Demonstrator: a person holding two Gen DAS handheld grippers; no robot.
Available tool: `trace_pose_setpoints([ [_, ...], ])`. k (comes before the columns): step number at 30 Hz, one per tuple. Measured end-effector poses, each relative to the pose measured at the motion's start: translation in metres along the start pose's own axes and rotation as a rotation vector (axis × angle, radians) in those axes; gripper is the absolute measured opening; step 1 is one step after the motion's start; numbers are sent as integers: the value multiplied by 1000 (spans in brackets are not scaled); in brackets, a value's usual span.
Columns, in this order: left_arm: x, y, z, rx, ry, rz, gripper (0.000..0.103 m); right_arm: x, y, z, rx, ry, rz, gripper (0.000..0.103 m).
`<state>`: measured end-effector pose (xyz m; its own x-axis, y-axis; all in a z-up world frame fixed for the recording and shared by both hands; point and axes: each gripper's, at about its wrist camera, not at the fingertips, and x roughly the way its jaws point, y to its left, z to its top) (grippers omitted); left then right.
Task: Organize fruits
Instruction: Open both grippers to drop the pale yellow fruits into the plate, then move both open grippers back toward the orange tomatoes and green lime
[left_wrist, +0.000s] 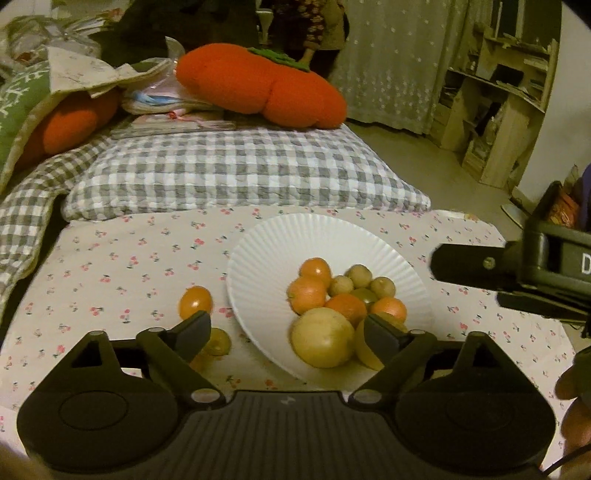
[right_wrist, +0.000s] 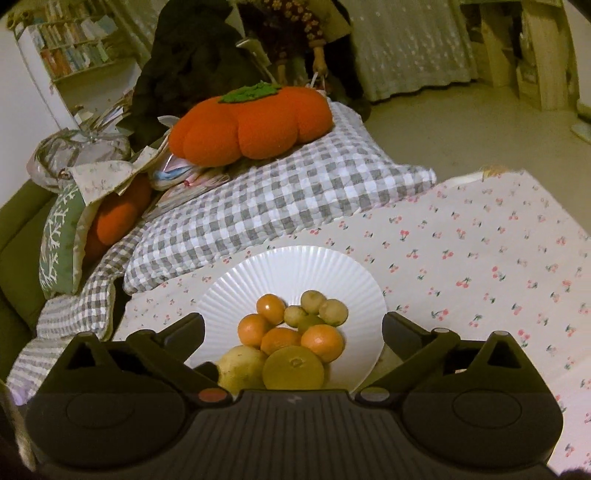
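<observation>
White plate (left_wrist: 258, 251) heaped with fruit | one tangerine (left_wrist: 195, 301) left of plate, uncollected | my left claw (left_wrist: 288, 332) and right claw (right_wrist: 293, 332) both spread, empty, to reach strays

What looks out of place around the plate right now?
Two fruits lie off the white plate, on the cherry-print cloth to its left: an orange one and a yellow-green one by the left gripper. The rest is piled on the plate.

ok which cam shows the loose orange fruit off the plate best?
Left wrist: the loose orange fruit lies on the cherry-print cloth, left of the white plate, just beyond the left gripper. Right wrist doesn't show it.
</observation>
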<state>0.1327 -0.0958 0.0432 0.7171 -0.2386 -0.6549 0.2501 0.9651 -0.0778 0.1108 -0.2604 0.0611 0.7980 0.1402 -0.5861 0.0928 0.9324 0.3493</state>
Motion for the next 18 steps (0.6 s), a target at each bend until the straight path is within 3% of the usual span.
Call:
trace_pose_setpoints([
  [11, -21, 23, -6, 7, -28, 69, 95, -12, 33, -8, -240, -38, -36, 103],
  [18, -25, 31, -9, 17, -22, 103, 95, -14, 43, -12, -284, -60, -13, 103],
])
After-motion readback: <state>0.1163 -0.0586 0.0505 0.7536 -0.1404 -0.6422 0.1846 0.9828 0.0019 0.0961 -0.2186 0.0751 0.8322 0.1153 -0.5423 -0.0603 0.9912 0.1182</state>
